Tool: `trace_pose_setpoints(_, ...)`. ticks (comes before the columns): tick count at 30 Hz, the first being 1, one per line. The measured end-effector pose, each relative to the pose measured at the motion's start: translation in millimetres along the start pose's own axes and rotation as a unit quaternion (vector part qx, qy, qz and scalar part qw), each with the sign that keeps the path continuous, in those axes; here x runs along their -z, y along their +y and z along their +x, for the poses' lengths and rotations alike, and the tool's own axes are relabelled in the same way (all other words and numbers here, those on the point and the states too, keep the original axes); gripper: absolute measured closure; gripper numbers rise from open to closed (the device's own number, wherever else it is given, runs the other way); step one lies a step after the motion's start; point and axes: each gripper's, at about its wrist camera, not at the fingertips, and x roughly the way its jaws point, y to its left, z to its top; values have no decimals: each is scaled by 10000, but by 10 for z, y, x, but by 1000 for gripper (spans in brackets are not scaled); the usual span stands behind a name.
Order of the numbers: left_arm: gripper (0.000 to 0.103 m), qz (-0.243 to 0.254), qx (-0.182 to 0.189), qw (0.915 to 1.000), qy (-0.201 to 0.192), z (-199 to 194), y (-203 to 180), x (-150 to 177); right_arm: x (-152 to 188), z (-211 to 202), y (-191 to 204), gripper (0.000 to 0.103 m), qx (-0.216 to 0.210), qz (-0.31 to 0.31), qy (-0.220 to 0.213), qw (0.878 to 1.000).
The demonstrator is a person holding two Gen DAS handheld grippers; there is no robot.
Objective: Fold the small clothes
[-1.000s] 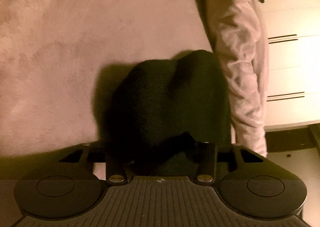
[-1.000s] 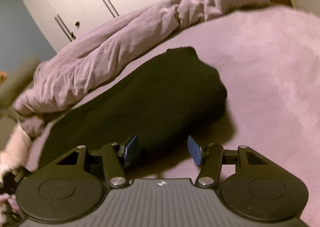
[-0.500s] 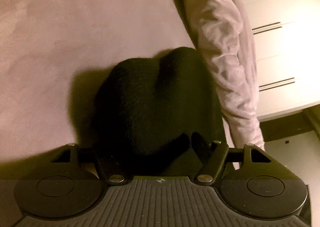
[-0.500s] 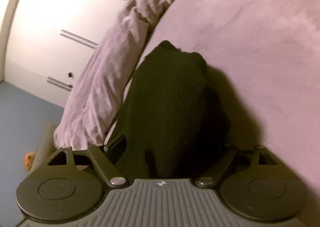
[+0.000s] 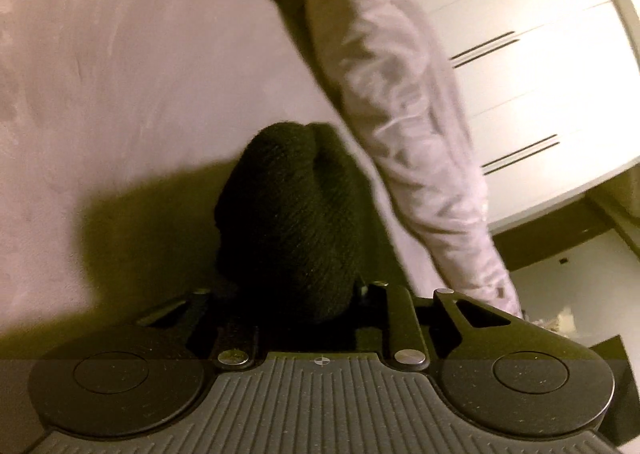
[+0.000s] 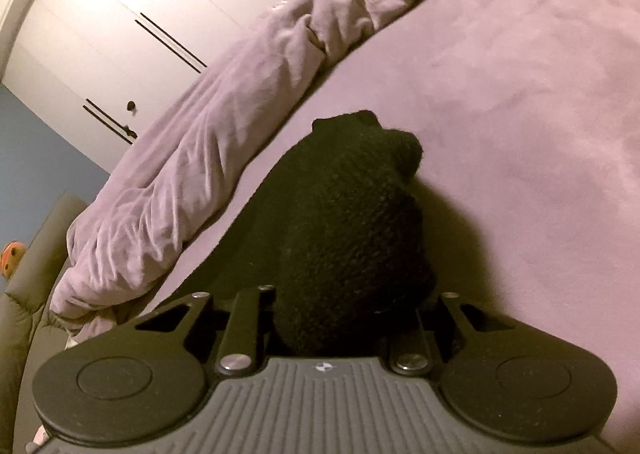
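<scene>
Black knit, the small garment [image 5: 292, 222] is lying on the bed [image 5: 120, 74] near the edge where the rolled duvet [image 5: 396, 94] is running. The left hand-held gripper [image 5: 296, 306] and the right hand-held gripper [image 6: 344, 318] are each pinching an end of it, though the fingertips are hidden in the cloth. The thick knit is bunching, so a layer may be slipping free on lifting, leaving the fold crooked.

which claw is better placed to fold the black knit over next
Hard to call; slightly the right. Both claws have the black knit bunched between their fingers. The right claw faces open bed; the left claw is crowded by the rolled duvet.
</scene>
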Motion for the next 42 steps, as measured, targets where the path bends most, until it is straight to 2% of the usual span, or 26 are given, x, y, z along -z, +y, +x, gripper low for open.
trace_pose_setpoints(4,79,252,84,9996,99,-328,29,112,100,-292,-68,80,-114,-54,-10,9999)
trace_pose_setpoints(7,77,597,-162,9978,238,-457,177,279,257,-477,-187,78,-154,-81,73,9998)
trace_pose_setpoints(9,69,889,-568,9938,346,-455,269,353,334,-509,-300,66,-120,-124,243,9996)
trace_pose_setpoints(10,66,945,-699,9924,353,-455,297,369,347,-538,-359,65,34,-71,289,9996)
trace_pose_setpoints(11,57,991,-815,9913,292,-479,304,370,339,-576,-414,62,140,3,280,9995)
trace_pose_setpoints(12,52,1035,-932,9901,192,-510,287,357,316,-632,-471,52,160,102,268,9995)
trace_pose_setpoints(13,50,1097,-1060,9883,61,-548,251,328,271,-715,-512,47,245,185,191,9993)
trace_pose_setpoints(15,49,1329,-1451,9796,-409,-685,161,275,165,-916,-491,46,615,-88,-215,9978)
trace_pose_setpoints(16,49,1624,-1692,9695,-705,-722,60,255,120,-990,-466,46,775,-225,-400,9959)
trace_pose_setpoints(17,49,1927,-1808,9609,-824,-725,-44,254,65,-1048,-415,45,863,-378,-589,9938)
trace_pose_setpoints(18,49,2172,-1832,9547,-882,-703,-151,260,24,-1046,-322,46,872,-616,-658,9921)
trace_pose_setpoints(20,46,2407,-1531,9553,-776,-571,-376,313,17,-932,-64,49,836,-1210,-625,9872)
trace_pose_setpoints(22,40,2587,-1237,9565,-533,-332,-578,427,103,-714,257,51,576,-1824,-443,9805)
trace_pose_setpoints(24,32,2905,-1064,9505,-282,-40,-760,605,242,-399,570,59,309,-2432,-160,9694)
trace_pose_setpoints(26,31,3214,-1094,9406,41,266,-842,793,383,-85,773,64,269,-2944,107,9552)
trace_pose_setpoints(28,30,3478,-1321,9277,302,498,-822,974,502,197,879,65,531,-3462,166,9365)
trace_pose_setpoints(30,27,3930,-1533,9064,201,590,-741,1111,581,412,832,67,829,-3841,260,9192)
trace_pose_setpoints(31,27,4267,-1524,8914,78,598,-713,1174,607,444,799,67,833,-4000,203,9125)
trace_pose_setpoints(32,27,4484,-1513,8809,-32,577,-691,1215,613,458,791,67,832,-4169,151,9050)
trace_pose_setpoints(33,27,4593,-1547,8746,-145,513,-663,1215,604,457,799,67,842,-4237,151,9018)
trace_pose_setpoints(34,27,4594,-1610,8731,-265,444,-630,1207,578,439,808,67,858,-4230,186,9019)
trace_pose_setpoints(35,28,4493,-1651,8772,-370,350,-581,1165,541,383,825,67,895,-4198,185,9030)
trace_pose_setpoints(36,28,4308,-1669,8858,-441,245,-506,1107,522,294,832,67,916,-4163,122,9045)
trace_pose_setpoints(38,26,3833,-1701,9061,-553,70,-357,974,547,35,738,67,868,-3943,-10,9149)
trace_pose_setpoints(40,17,3242,-1777,9272,-602,-194,-163,910,573,-146,599,63,900,-3620,-53,9278)
trace_pose_setpoints(42,16,2750,-1696,9443,-618,-402,-13,875,683,-273,413,62,1038,-3438,22,9333)
